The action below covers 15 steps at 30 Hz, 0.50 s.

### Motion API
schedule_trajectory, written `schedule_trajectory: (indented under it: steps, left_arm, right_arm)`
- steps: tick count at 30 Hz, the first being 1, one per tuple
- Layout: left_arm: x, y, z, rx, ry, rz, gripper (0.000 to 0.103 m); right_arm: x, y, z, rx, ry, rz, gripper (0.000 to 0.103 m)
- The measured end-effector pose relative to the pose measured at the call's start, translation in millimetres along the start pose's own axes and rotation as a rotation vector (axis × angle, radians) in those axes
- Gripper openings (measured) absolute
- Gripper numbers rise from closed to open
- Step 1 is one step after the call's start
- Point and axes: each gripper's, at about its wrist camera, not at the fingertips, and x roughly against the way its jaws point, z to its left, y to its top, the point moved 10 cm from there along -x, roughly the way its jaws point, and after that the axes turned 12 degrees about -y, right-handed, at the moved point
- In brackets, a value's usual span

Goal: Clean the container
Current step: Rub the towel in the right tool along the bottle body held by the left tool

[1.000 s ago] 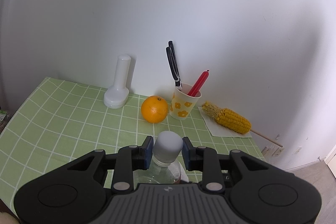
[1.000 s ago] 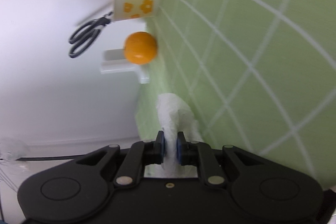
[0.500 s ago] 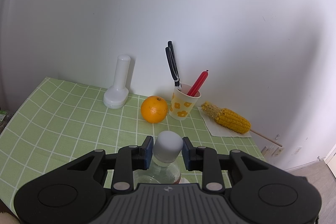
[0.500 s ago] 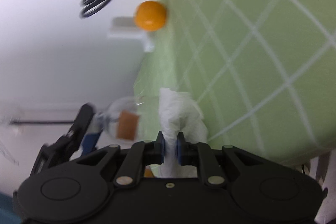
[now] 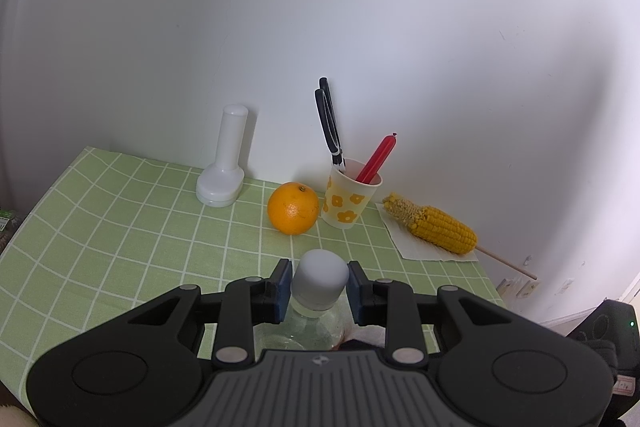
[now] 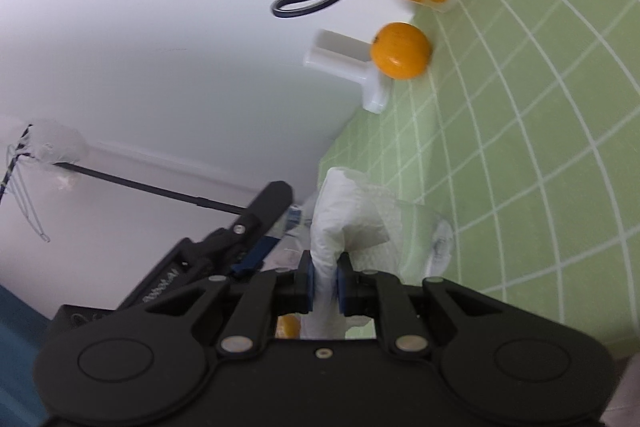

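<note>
White paper towel (image 6: 340, 211) pinched by right gripper (image 6: 324, 277) touches clear bottle (image 5: 316, 323).

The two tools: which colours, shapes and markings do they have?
Both tools are black plastic, with two round discs and silver screws on the linkage arms. The left tool has blue finger pads, a ribbed grey plate and a small round emblem. The right tool has blue pads too.

left gripper (image 5: 319, 289) level and pointing forward, blue-padded jaws set around a bottle's white cap (image 5: 319, 282), pads at or just off its sides, right gripper (image 6: 323, 281) rolled sideways, jaws pinched tight on a crumpled white paper towel (image 6: 344, 211), just beside the left gripper
</note>
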Motion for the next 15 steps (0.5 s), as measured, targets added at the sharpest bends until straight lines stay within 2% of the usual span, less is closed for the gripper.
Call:
schedule_trajectory:
  steps: [5,8,15]
  left_arm:
    - [0.5,0.6,0.6,0.007,-0.001,0.001,0.031]
    - [0.5,0.6,0.6,0.007,-0.003,0.003,0.031]
    - [-1.4,-0.3,0.0,0.003,0.0,0.004,0.031]
  right_arm:
    - [-1.2,7.2,14.7,0.021,0.078,-0.014,0.012]
    - [-5.8,8.7,15.1,0.04,0.083,-0.012,0.012]
    - [-7.8,9.4,0.6,-0.007,0.106,-0.003,0.01]
